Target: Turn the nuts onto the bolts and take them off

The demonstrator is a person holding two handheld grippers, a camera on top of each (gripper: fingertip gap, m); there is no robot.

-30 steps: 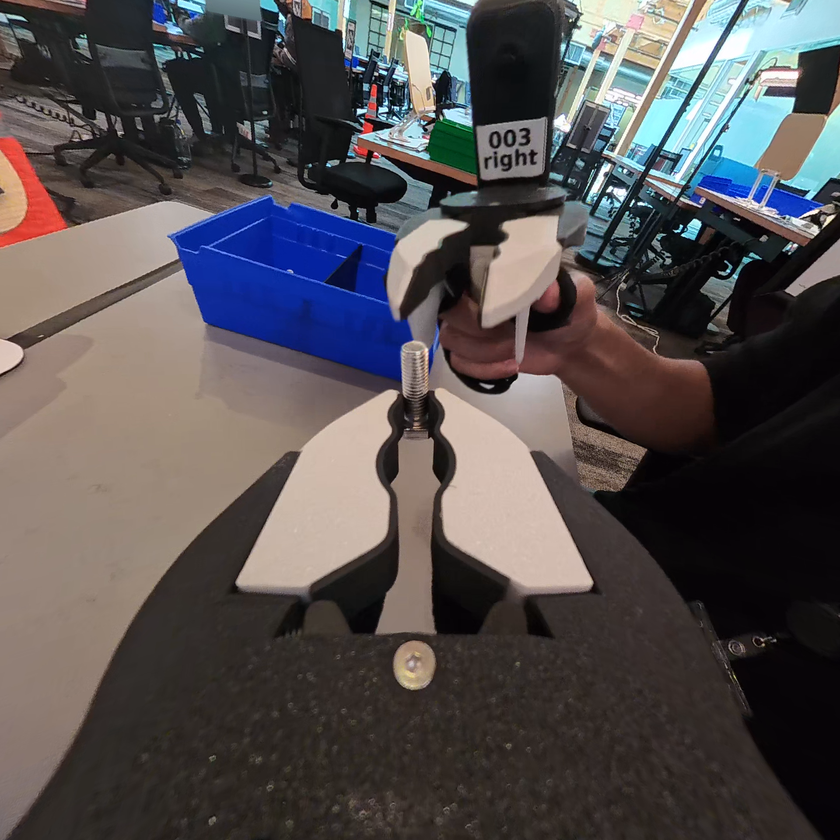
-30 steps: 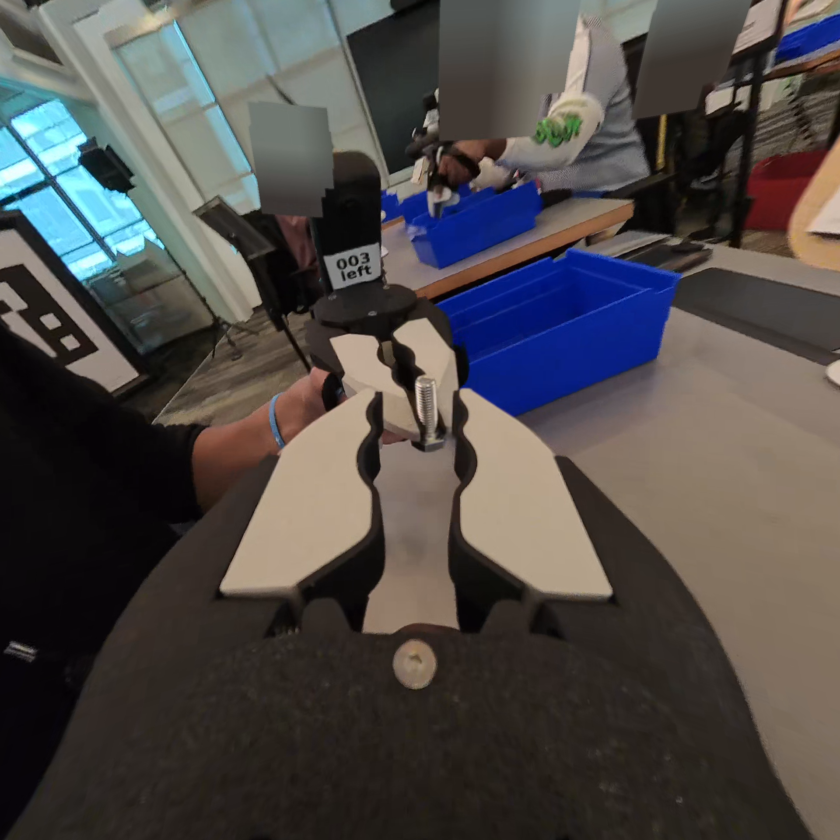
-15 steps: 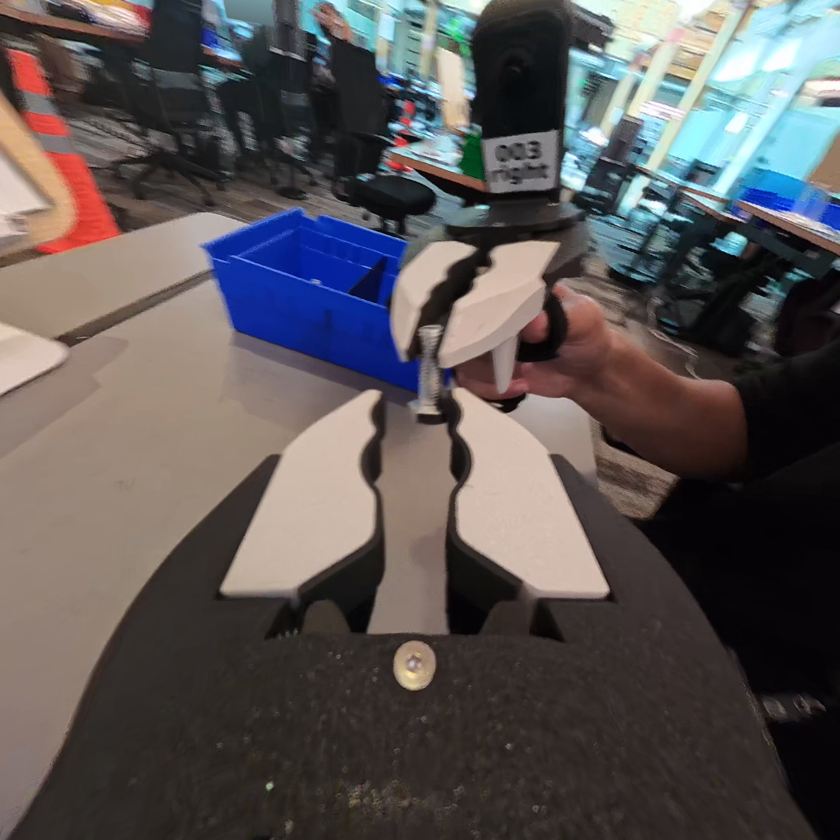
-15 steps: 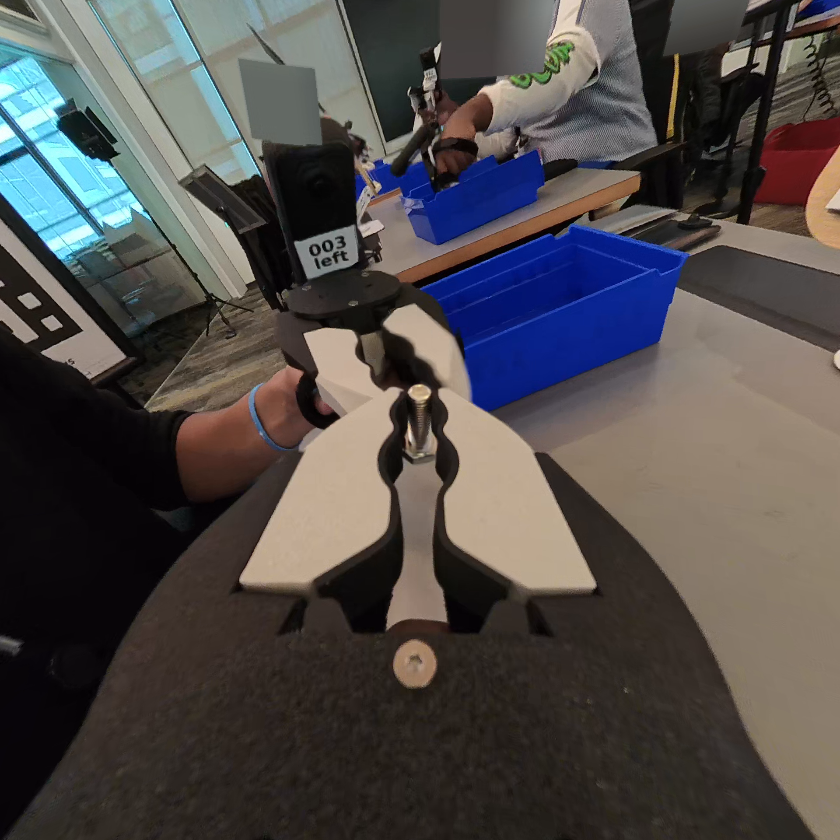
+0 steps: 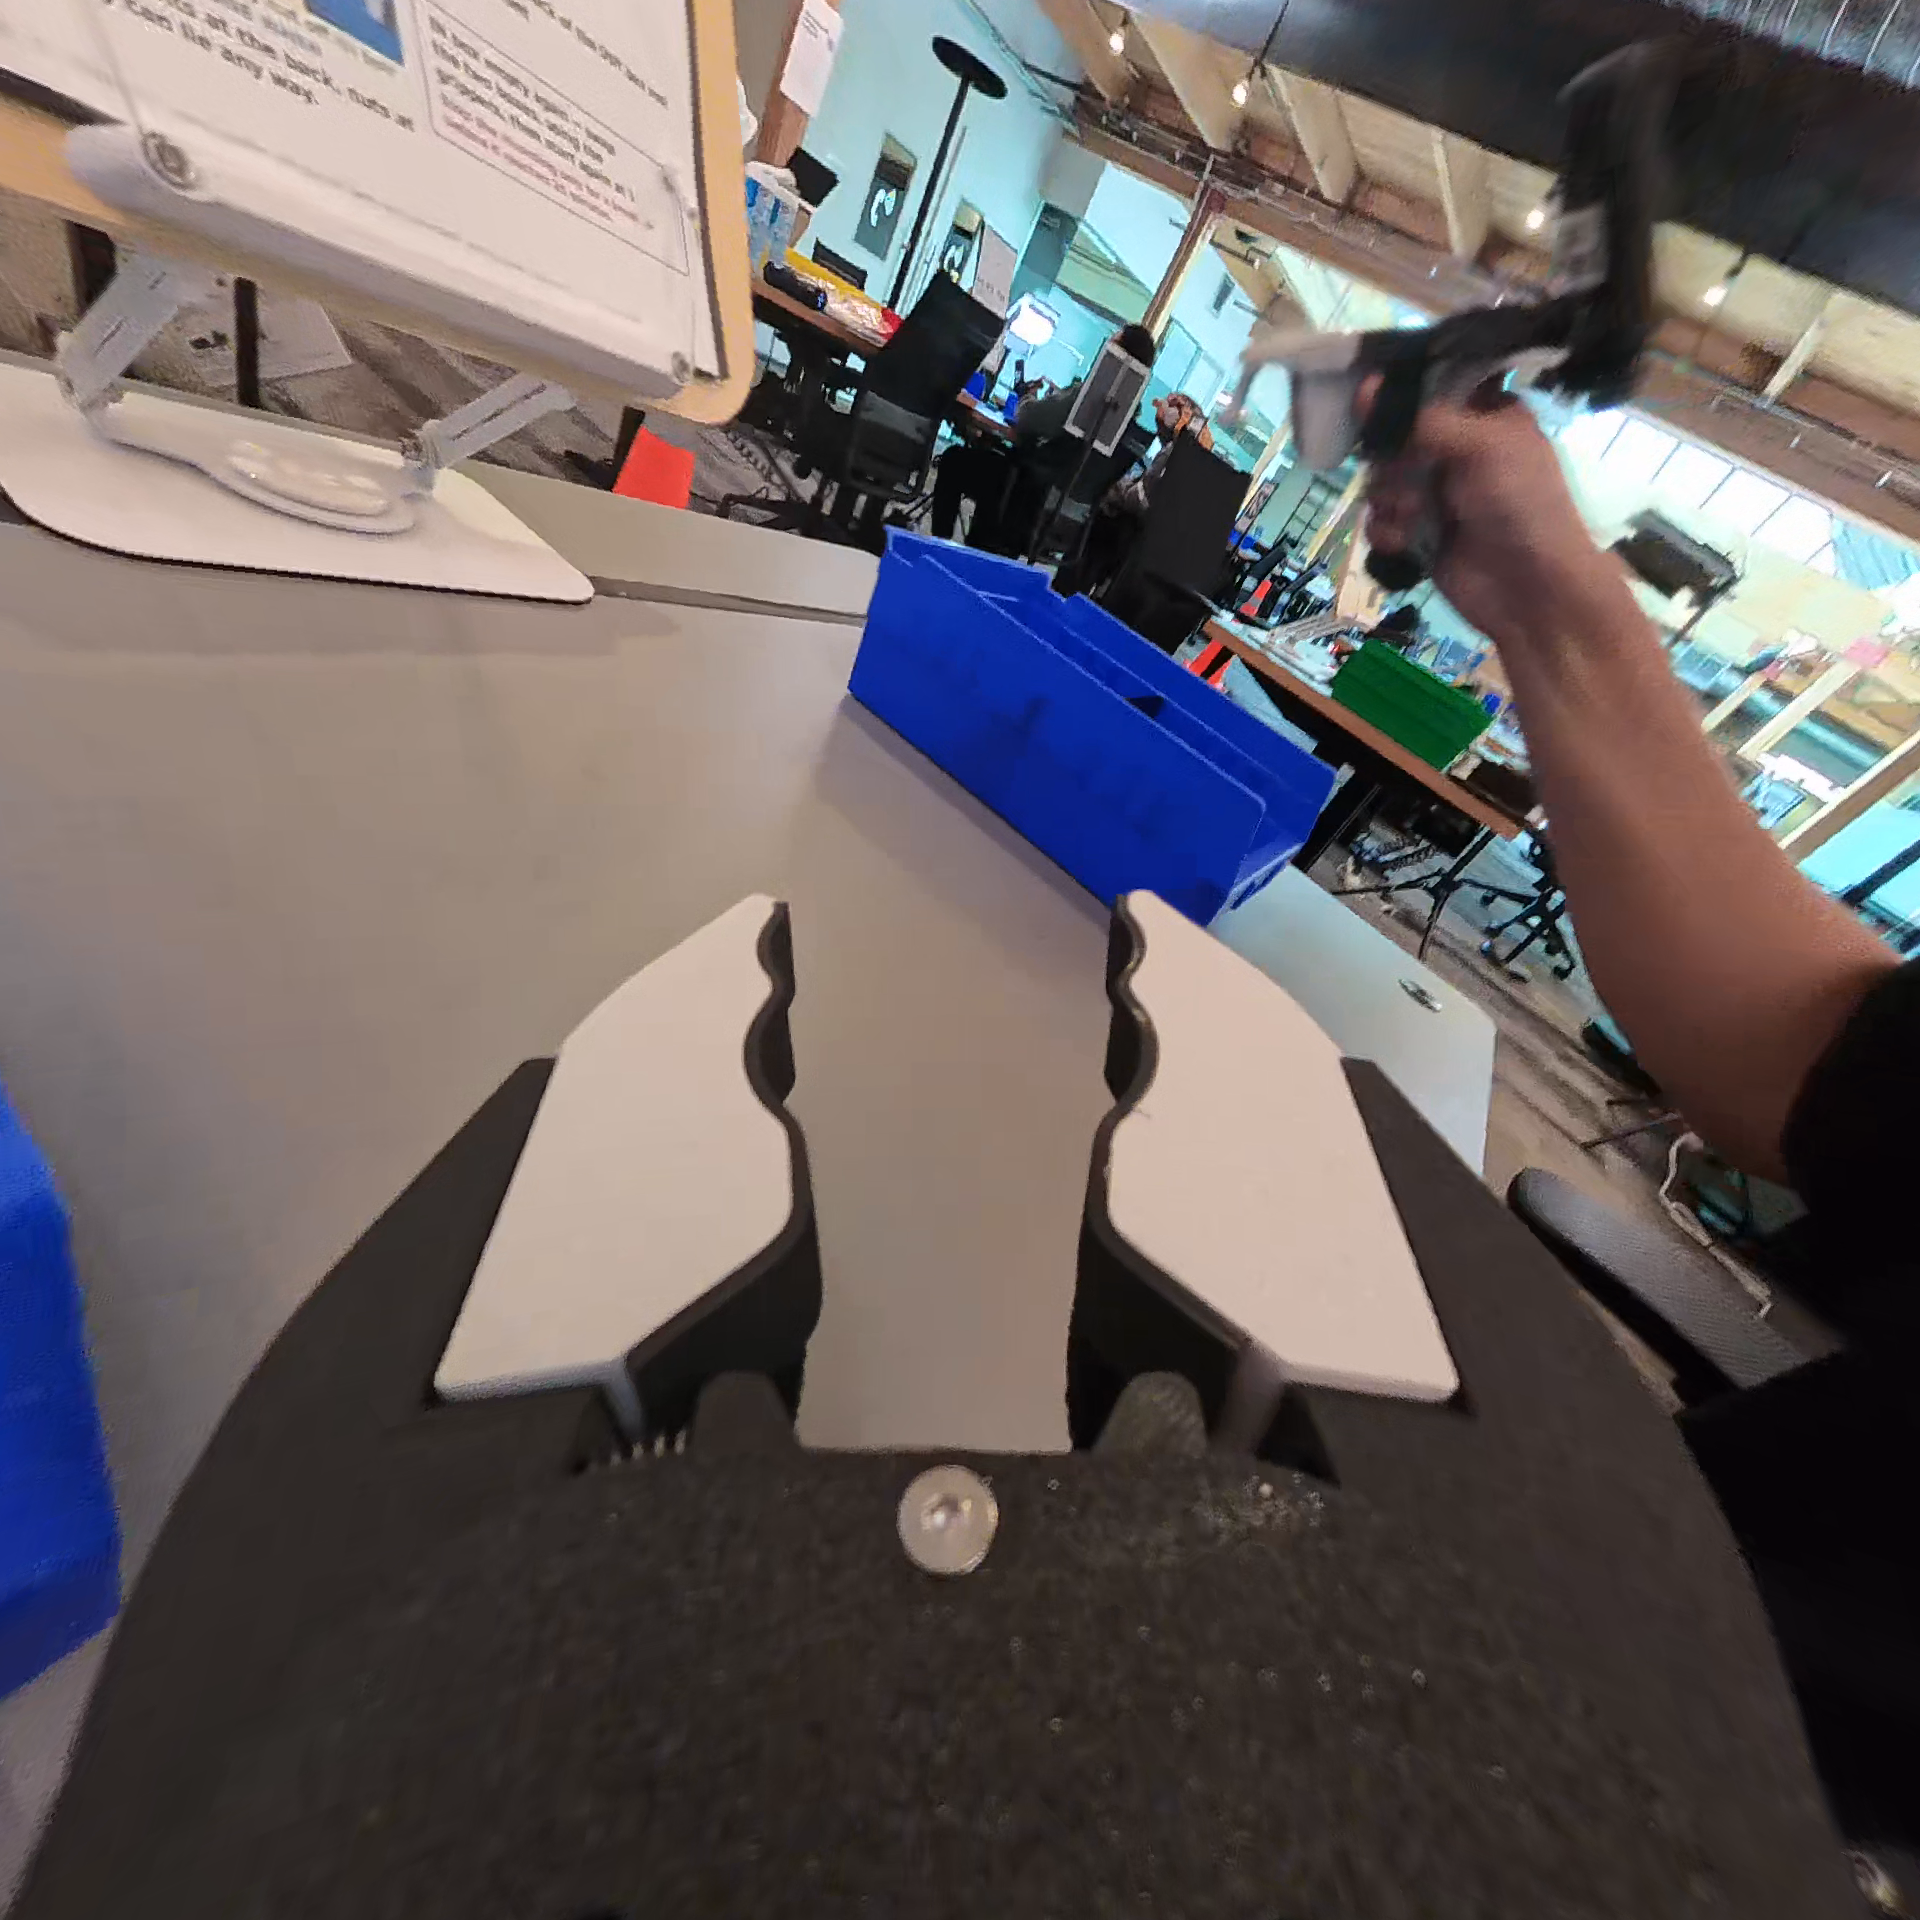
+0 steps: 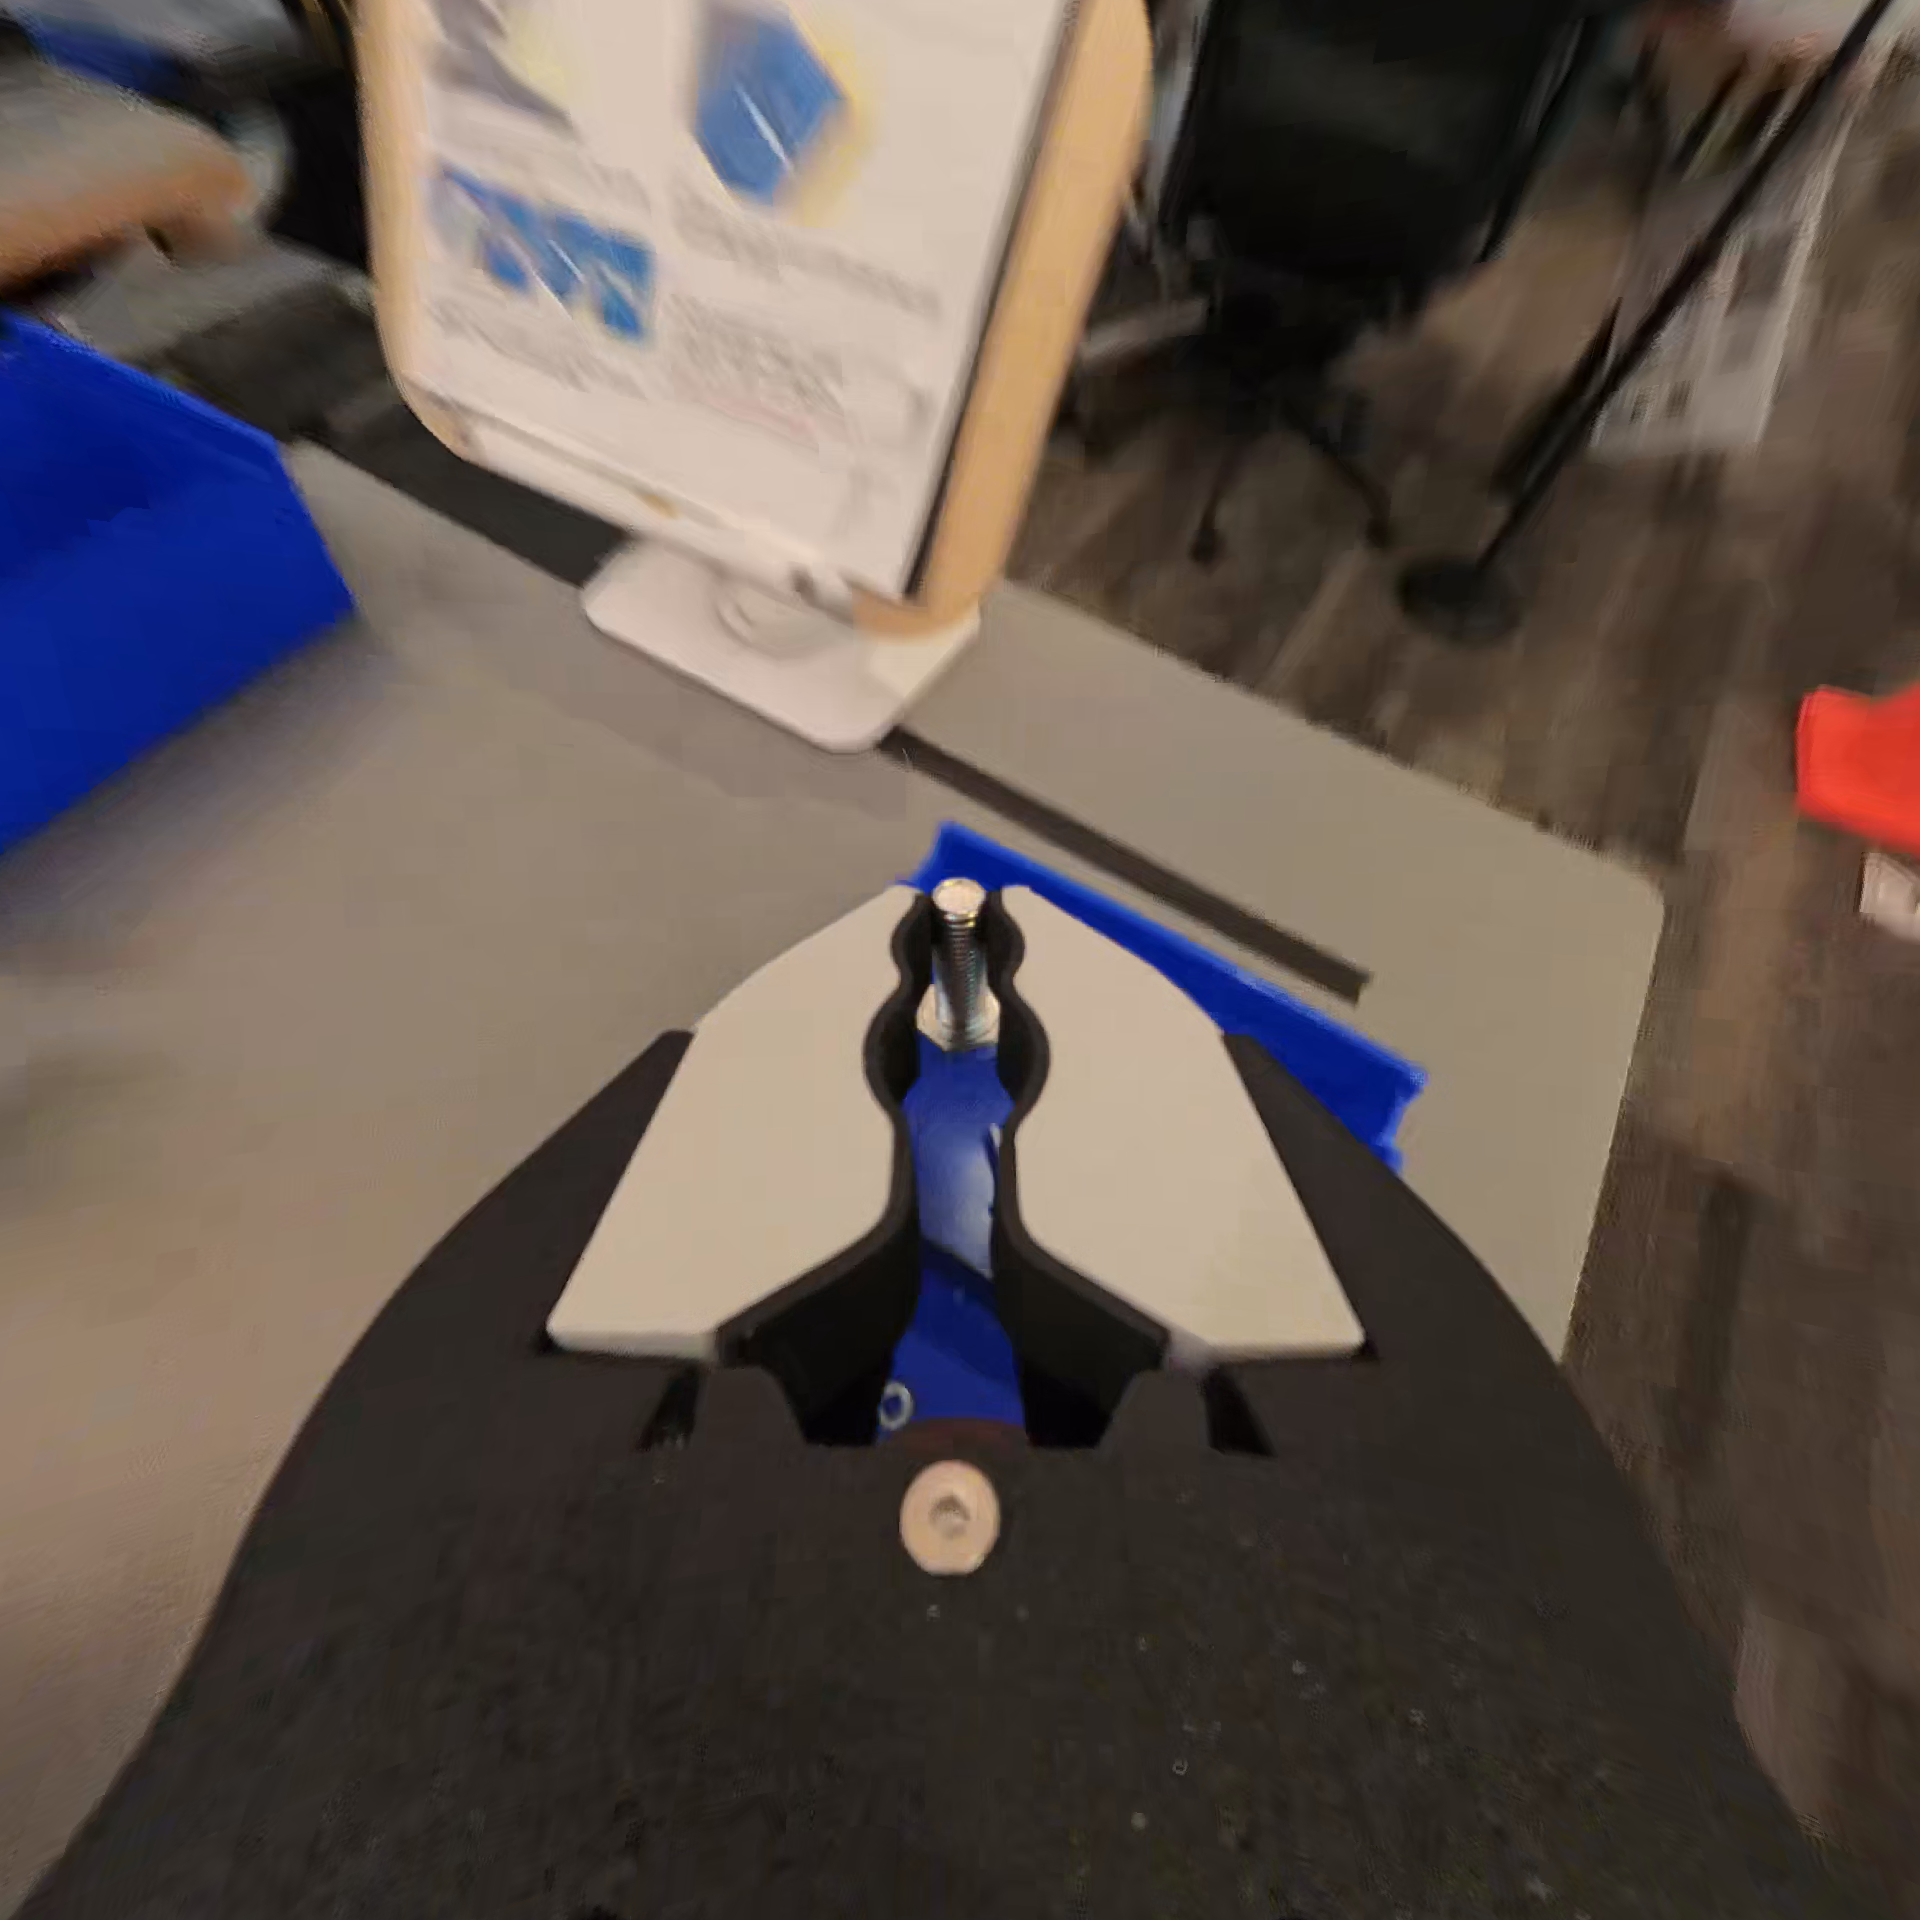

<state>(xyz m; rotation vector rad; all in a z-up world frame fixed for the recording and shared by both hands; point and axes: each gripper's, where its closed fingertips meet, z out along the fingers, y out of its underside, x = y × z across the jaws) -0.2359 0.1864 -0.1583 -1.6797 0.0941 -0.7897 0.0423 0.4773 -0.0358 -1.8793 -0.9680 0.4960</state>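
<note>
My right gripper (image 6: 958,906) is shut on a silver bolt (image 6: 958,966), gripped along its threaded shaft, with the hex head towards the camera. It hovers above a blue bin (image 6: 1226,1003). A small silver ring-shaped part (image 6: 894,1408) shows in the bin through the gap between the fingers. My left gripper (image 5: 948,914) is open and empty, low over the grey table (image 5: 416,831). In the left wrist view the right gripper (image 5: 1340,405) shows blurred, held high at the upper right by a hand. No nut shows on the bolt.
A blue bin (image 5: 1081,769) stands ahead of the left gripper. A second blue bin (image 6: 125,582) is at the left, and a blue edge (image 5: 42,1403) shows close by. A sign on a white stand (image 6: 727,312) stands at the table's back. The table edge (image 6: 1621,1039) is at the right. There is about 45 centimeters between the tips of the two grippers.
The bolt passed from my left gripper to my right: the right shut on it, the left opened. The right then swung up and away over a blue bin. The left turned leftward.
</note>
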